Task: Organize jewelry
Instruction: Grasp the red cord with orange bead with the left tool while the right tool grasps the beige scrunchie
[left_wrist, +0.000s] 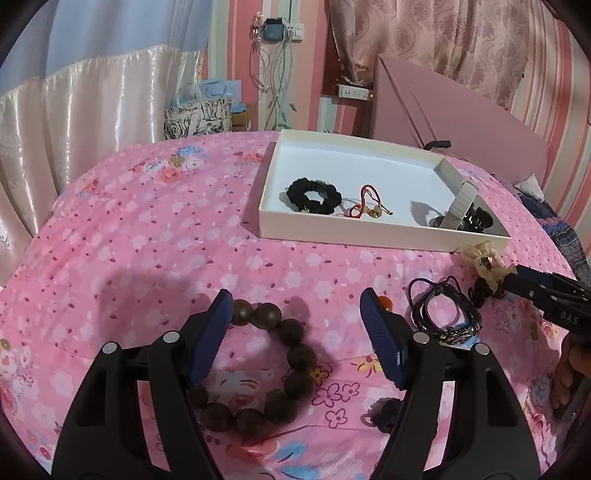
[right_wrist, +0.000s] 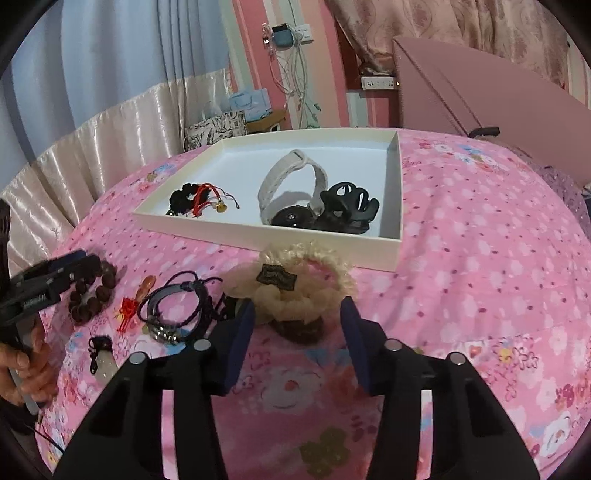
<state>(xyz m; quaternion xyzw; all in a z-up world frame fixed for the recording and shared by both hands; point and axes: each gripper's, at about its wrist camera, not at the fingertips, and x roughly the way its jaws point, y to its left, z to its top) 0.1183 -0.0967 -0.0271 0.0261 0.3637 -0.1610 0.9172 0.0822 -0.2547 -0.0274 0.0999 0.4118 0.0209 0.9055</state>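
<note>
Half of bead bracelet (left_wrist: 258, 369) hidden | behind left gripper (left_wrist: 295, 314)

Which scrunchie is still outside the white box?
The cream scrunchie, lying on the pink bedspread by the right gripper; the black scrunchie is already inside the box.

A pink flowered bedspread (left_wrist: 147, 240) is lying under a white tray (right_wrist: 258, 236); dark brown beads (left_wrist: 295, 354), a cream scrunchie (right_wrist: 295, 291) and a black scrunchie (left_wrist: 314, 194) are showing

Left tongs (left_wrist: 295, 317) gape over the bead bracelet (left_wrist: 266, 369)
</note>
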